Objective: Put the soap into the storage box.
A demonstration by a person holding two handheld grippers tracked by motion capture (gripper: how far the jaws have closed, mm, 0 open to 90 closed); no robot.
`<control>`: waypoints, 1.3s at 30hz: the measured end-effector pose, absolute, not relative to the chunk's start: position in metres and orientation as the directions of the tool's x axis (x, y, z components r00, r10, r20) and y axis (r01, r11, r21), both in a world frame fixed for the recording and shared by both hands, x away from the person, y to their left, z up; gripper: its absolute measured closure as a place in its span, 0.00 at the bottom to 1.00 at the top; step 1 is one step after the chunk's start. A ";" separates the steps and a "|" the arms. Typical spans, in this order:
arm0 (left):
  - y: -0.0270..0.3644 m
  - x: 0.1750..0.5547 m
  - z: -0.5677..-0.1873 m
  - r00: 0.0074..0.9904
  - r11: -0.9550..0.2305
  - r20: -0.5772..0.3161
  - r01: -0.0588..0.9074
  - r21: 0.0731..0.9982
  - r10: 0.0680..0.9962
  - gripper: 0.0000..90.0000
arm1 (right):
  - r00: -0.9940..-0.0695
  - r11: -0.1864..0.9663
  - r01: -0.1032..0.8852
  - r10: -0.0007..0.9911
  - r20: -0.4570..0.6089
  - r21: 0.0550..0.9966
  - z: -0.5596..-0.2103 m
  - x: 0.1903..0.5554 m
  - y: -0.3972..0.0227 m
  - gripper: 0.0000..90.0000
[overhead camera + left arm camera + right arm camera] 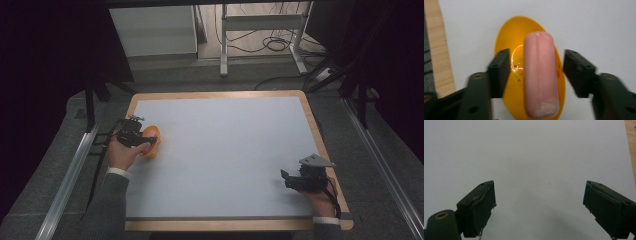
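A pink sausage (540, 75) lies lengthwise on a small orange-yellow plate (509, 37) near the left edge of the white board. My left gripper (537, 63) straddles the sausage, open, with a gap between each jaw and the sausage. In the high view the left gripper (148, 138) hangs over the plate (155, 146), held by a hand in a grey sleeve. My right gripper (285, 179) is at the board's near right corner, pointing left. In its own view the right gripper (539, 202) stands wide open over bare white board with nothing between its jaws.
The white board (225, 150) has a wooden rim (315, 125) and rests on a dark grey table. Metal rails (67, 180) run along both sides. Beyond the far edge stand a white cabinet (152, 30) and a desk frame (260, 30) with cables on the floor.
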State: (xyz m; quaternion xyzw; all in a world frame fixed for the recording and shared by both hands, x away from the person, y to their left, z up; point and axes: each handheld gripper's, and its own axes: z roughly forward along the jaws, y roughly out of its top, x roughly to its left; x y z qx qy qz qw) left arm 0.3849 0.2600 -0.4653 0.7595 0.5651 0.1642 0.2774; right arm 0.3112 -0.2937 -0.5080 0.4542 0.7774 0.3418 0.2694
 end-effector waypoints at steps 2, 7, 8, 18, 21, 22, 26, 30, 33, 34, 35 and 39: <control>0.260 0.379 -0.461 0.315 -0.207 -0.066 0.752 0.626 0.947 0.32 | -0.441 0.353 0.525 0.891 -0.107 0.774 -0.508 0.311 -0.294 0.12; 0.257 0.362 -0.451 0.359 -0.220 -0.070 0.703 0.676 0.931 0.29 | -0.443 0.356 0.527 0.890 -0.109 0.772 -0.509 0.312 -0.293 0.12; 0.257 0.358 -0.450 0.367 -0.220 -0.074 0.693 0.686 0.927 0.28 | -0.444 0.357 0.527 0.890 -0.109 0.771 -0.509 0.312 -0.293 0.12; 0.249 0.321 -0.454 0.492 -0.274 -0.096 0.624 0.732 0.865 0.29 | -0.451 0.363 0.519 0.885 -0.112 0.774 -0.508 0.311 -0.289 0.12; 0.247 0.310 -0.461 0.508 -0.266 -0.114 0.615 0.742 0.854 0.30 | -0.452 0.364 0.517 0.885 -0.114 0.775 -0.508 0.311 -0.289 0.12; 0.247 0.307 -0.464 0.508 -0.260 -0.122 0.615 0.744 0.853 0.30 | -0.452 0.365 0.517 0.885 -0.115 0.774 -0.508 0.311 -0.289 0.12; 0.249 0.295 -0.478 0.498 -0.211 -0.168 0.615 0.760 0.851 0.30 | -0.454 0.368 0.515 0.883 -0.117 0.774 -0.508 0.311 -0.288 0.12; 0.252 0.286 -0.494 0.498 -0.201 -0.187 0.625 0.754 0.847 0.30 | -0.456 0.370 0.513 0.882 -0.119 0.775 -0.508 0.311 -0.287 0.12; 0.254 0.280 -0.508 0.506 -0.205 -0.197 0.631 0.749 0.840 0.31 | -0.459 0.375 0.511 0.880 -0.123 0.773 -0.508 0.311 -0.286 0.12; 0.255 0.279 -0.513 0.513 -0.217 -0.193 0.634 0.742 0.836 0.31 | -0.459 0.376 0.511 0.880 -0.124 0.773 -0.508 0.311 -0.285 0.12; 0.255 0.280 -0.516 0.515 -0.225 -0.193 0.641 0.734 0.835 0.31 | -0.459 0.376 0.512 0.880 -0.124 0.773 -0.508 0.311 -0.285 0.12; 0.258 0.281 -0.518 0.515 -0.221 -0.198 0.641 0.735 0.834 0.31 | -0.459 0.382 0.512 0.879 -0.131 0.769 -0.510 0.312 -0.283 0.12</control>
